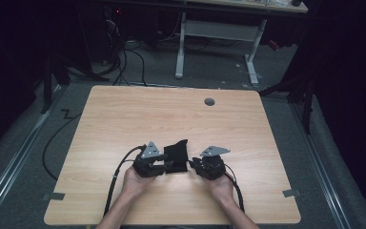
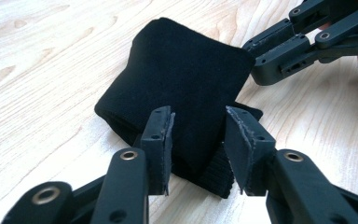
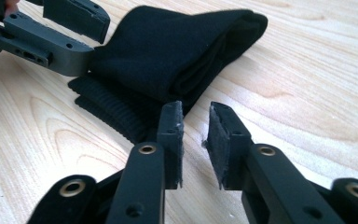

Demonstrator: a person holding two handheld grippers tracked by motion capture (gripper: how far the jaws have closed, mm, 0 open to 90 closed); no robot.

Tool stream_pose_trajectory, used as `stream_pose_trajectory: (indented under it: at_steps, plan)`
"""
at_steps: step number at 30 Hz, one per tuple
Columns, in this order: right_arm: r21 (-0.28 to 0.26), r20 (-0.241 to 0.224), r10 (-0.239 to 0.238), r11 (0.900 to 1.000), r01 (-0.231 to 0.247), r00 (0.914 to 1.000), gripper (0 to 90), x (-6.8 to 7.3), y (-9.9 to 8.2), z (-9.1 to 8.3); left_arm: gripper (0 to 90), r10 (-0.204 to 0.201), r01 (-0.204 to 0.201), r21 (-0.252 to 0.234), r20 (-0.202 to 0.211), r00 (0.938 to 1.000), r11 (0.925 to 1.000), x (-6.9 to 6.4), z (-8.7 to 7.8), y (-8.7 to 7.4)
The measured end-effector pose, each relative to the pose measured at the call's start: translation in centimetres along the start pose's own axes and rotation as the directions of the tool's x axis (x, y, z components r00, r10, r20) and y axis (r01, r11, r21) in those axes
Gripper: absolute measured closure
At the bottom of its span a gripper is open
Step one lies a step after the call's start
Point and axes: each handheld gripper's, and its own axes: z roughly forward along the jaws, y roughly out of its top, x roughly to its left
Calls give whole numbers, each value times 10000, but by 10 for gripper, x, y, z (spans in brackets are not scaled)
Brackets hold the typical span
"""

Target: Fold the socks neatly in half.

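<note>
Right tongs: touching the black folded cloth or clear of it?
Apart. In the right gripper view the right tongs stand open with bare table between the jaws, and the black folded cloth lies just past the tips.

No readable text, label or number anywhere.

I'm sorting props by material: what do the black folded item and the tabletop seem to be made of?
The black folded item looks like soft knitted fabric, matte and slightly fuzzy; a ribbed band along one edge suggests a sock or cuff, though that is uncertain. The tabletop looks like light wood or wood-grain laminate, smooth with a faint sheen; the grain lines show clearly.
</note>
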Motion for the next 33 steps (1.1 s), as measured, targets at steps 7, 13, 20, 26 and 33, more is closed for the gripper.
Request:
stream_pose_trajectory:
  at_steps: [7, 13, 20, 26, 33]
  plan:
    - [-457, -46, -44, 9989, 42, 10000, 793, 2, 6, -7, 575, -623, 546, -1023, -728, 9954, 9932, 5, -14, 8]
    - [-640, -20, -95, 9979, 93, 10000, 796, 2, 17, -9, 572, -1053, 949, -835, -1301, 9859, 9920, 13, -10, 15]
    - [-780, -18, -210, 9967, 208, 9998, 784, 4, 34, 1, 566, -955, 937, -202, -1233, 9878, 9954, 11, 10, 16]
    - [-13, -177, -381, 9993, 381, 9991, 739, 6, 34, 24, 551, -790, 860, 568, -1147, 9902, 9947, 8, 23, 6]
    - [400, -282, -274, 9988, 285, 9992, 686, 3, 20, 31, 543, -984, 1036, 591, -857, 9915, 9929, 7, 23, -3]
